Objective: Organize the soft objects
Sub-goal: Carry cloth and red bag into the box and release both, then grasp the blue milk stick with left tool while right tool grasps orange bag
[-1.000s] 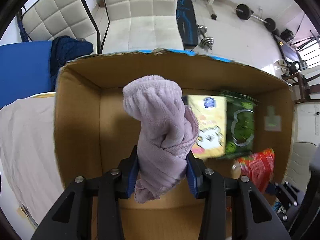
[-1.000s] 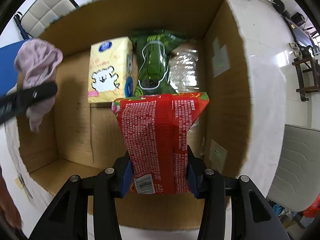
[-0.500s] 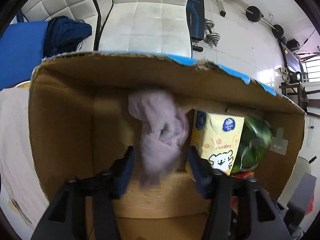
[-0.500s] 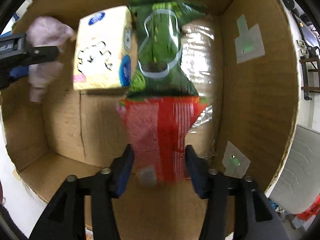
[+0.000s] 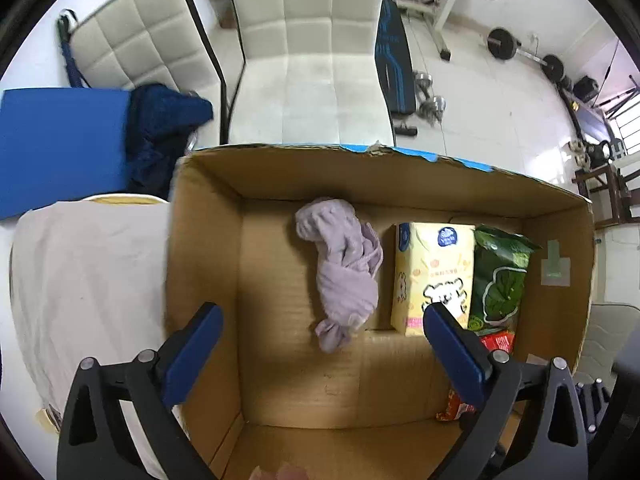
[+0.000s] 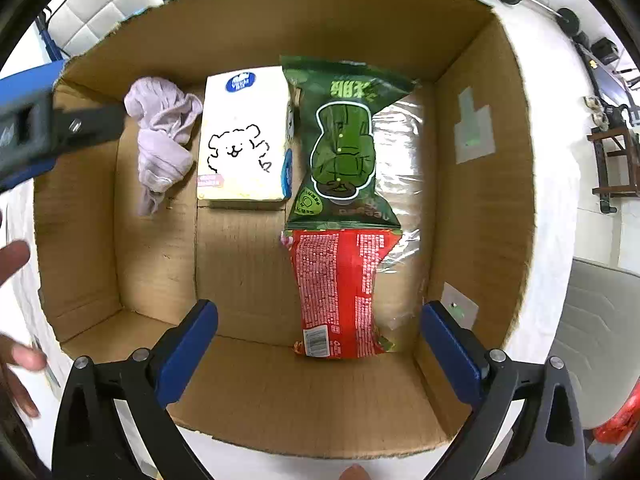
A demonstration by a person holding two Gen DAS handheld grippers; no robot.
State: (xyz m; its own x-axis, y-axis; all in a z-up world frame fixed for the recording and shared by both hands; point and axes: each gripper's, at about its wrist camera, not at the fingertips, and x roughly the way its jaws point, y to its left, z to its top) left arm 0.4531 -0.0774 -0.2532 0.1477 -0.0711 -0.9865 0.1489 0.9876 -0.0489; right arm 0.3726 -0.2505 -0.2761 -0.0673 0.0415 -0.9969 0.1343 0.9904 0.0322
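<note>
Both grippers hang above an open cardboard box, jaws spread wide, nothing between them. Left gripper: blue pads well apart, over the left-middle of the box floor. Right gripper: same wide spread, over the near right part of the floor; in its view the left gripper's black body crosses the box's left wall. 4 items lie flat on the box floor. Lilac towel, knotted and bunched, lies at the far left, long axis near-to-far, loose tail end toward the near side. Just to its right, touching or nearly so, is a yellow tissue pack with a dog drawing. Right of that, edge to edge, is a green snack bag, partly over a clear plastic wrapper. Red snack bag sits directly near-side of the green one, ends touching, barcode end nearest. Near left part of the floor is bare cardboard. Outside the box, in the left wrist view: beige cloth to the left, dark blue garment beyond it, white padded chair on the far side.
</note>
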